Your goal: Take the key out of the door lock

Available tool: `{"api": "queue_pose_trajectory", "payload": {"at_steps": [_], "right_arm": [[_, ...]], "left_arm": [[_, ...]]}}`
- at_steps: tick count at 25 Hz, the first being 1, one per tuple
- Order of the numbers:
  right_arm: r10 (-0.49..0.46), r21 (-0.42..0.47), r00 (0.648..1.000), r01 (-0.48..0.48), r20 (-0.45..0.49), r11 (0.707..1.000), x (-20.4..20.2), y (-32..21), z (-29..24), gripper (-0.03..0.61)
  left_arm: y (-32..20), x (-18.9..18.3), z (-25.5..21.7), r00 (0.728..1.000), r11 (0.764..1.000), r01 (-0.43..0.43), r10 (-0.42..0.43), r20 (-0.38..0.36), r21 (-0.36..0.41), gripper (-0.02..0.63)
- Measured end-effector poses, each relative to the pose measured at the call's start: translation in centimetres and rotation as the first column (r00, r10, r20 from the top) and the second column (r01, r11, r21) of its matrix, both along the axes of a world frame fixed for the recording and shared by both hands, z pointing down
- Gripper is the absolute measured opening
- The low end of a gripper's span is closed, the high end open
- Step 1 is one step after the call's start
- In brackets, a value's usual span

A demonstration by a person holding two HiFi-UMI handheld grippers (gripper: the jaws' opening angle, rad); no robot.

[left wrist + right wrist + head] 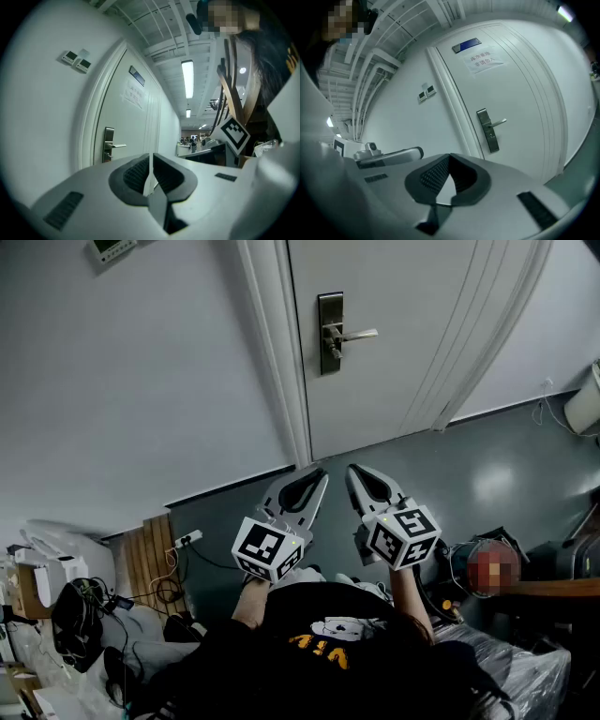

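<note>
Left gripper [317, 476] and right gripper [358, 471] each have their jaws pressed together on nothing, side by side and well short of the lock plate [330, 332]. What may be the key [334, 354] is a small stub on that plate, just below the handle [358, 335]; it is too small to confirm. Nothing is done yet: approach, grasp and pull-out all remain.

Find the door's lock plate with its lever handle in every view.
Head view: lock plate at upper centre, on the door.
Left gripper view: lock plate left of centre, just below mid height.
Right gripper view: lock plate right of centre, mid height.
Shared landmark: the white door frame, just left of the plate.
</note>
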State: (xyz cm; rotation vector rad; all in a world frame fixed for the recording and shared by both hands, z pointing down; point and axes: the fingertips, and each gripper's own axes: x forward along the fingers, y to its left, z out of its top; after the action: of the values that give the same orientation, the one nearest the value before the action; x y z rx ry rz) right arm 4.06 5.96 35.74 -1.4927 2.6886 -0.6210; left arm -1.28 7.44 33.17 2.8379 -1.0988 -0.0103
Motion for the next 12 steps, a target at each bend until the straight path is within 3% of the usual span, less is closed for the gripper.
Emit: {"api": "queue_pose_trajectory", "payload": {"at_steps": [12], "right_arm": [[0.007,0.041,1.0,-0.006,-0.023,0.999,-2.9,-1.2,-0.7,0.006]], "left_arm": [[-1.3,-3.1,-0.4,1.0,1.0,0.001,-0.001,-0.01,-0.009,0.029]]}}
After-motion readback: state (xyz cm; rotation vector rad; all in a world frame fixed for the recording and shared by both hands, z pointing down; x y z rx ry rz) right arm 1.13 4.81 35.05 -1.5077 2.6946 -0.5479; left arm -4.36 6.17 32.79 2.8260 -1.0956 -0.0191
